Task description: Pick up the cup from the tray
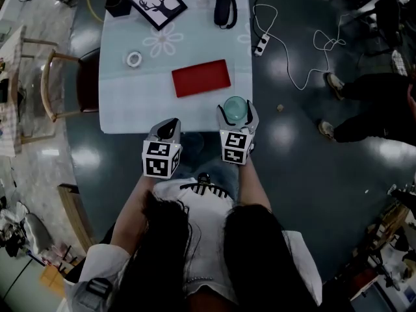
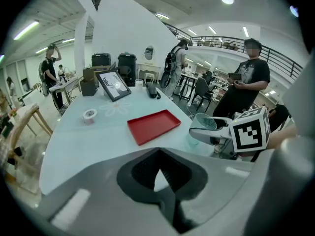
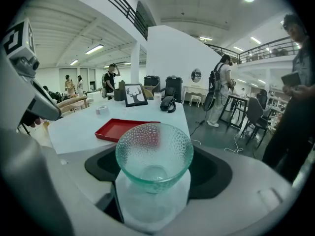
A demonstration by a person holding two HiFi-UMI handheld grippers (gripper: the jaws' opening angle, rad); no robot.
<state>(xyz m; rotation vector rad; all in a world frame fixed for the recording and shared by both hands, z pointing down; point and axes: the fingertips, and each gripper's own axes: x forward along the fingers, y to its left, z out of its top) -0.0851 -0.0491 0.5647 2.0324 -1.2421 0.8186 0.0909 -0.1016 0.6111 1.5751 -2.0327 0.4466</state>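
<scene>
Far left, a wooden chair is tucked against the side of the pale table. On the tabletop a roll of tape lies flat, well apart from everything else. Behind it, at the far edge, a framed deer picture leans at an angle.

Now the left gripper, at the table's near edge, marker cube facing up at the head camera. Its own view shows the two jaws brought together, dark pads meeting below a small triangular gap, and nothing between them. It's empty, pointing down at the tabletop.

Centre of the table: the red tray, flat and bare, lying a little askew. Beyond it, at the far edge, a black handset sits in its cradle.

On to the right gripper, just beside the left one and level with it. Here's the cup: dimpled green-tinted glass, upright, mouth open to the camera, clamped by its lower part between jaws that stand wide around it. It's off the tray and held over the near right corner of the table, the tray lying beyond it and to the left.

Out on the dark floor to the right, a power strip trails a looping white cable, and a person in dark clothes stands well apart from the table.
</scene>
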